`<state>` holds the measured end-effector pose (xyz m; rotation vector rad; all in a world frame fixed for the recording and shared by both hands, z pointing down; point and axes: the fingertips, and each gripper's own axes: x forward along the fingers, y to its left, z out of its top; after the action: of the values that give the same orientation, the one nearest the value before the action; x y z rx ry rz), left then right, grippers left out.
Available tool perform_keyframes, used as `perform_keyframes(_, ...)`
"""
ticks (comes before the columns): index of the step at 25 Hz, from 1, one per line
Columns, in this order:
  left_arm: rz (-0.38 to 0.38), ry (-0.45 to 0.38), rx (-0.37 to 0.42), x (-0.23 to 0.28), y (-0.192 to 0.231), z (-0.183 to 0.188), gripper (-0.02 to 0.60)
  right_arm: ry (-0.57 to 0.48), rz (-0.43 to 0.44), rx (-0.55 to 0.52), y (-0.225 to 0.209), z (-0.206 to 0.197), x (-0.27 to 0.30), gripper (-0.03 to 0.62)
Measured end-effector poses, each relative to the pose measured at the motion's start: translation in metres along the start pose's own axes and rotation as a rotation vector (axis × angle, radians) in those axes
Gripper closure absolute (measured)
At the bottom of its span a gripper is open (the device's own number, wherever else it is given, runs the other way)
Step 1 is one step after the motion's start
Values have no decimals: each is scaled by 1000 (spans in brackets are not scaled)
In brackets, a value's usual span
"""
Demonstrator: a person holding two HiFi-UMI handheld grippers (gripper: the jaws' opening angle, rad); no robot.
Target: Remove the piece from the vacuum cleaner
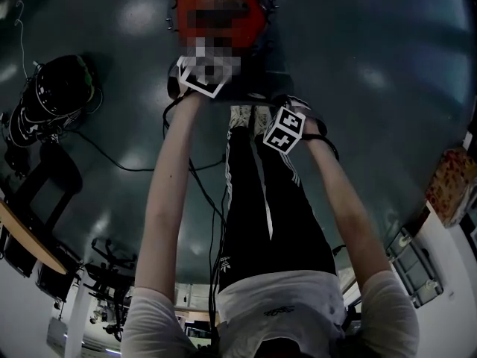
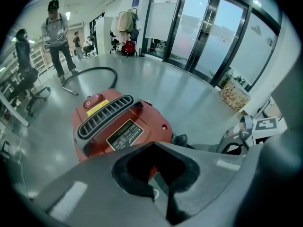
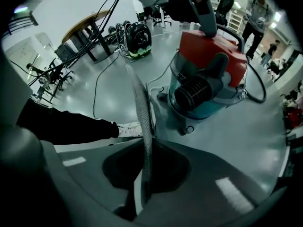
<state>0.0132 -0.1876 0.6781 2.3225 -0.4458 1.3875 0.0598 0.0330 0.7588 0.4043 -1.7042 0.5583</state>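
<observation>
Both your arms are stretched down and out in front of you, the left arm [image 1: 168, 192] reaching a bit further ahead than the right arm [image 1: 346, 207]. Your left gripper [image 2: 156, 148] is down on top of the red vacuum cleaner [image 2: 123, 126], which sits on the floor just ahead of your shoe [image 3: 130, 129]. Its fingers are pressed together, tips by the black handle [image 3: 234, 32], and honestly I can't tell if anything is caught in them. Your right gripper [image 3: 146, 143] hangs further back, near the vacuum's see-through lower half. Its fingers are pinching a thin grey textured strip [image 3: 139, 103] that runs up out of them edge-on. The strip's upper end looks clear of the vacuum body.
</observation>
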Motion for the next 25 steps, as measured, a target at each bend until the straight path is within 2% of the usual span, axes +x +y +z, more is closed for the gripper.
perform_keyframes(5,2,-19,-8,0,1,0,580,-30,29,91,15,-12,1,557)
perform_keyframes(12,1,-28,-17,1,1,-1,580,-38,38,75,20,-14,-4,557)
perform_keyframes(14,12,-44,-47,-2,5,1,580,-45,38,84,19,-11,-7,556)
perform_keyframes(16,7,-78,-151,-4,6,2,580,-56,45,113,18,-7,-16,556)
perform_keyframes(19,-62,-169,-368,-19,-11,-5,580,-75,53,164,22,1,-49,556)
perform_keyframes(21,-73,-303,-519,-59,-25,-3,580,-103,56,175,28,8,-83,556)
perform_keyframes(23,-51,-428,-642,-111,-38,3,580,-137,55,175,34,12,-126,556)
perform_keyframes(25,-4,-515,-679,-164,-45,17,580,-177,25,166,31,19,-177,556)
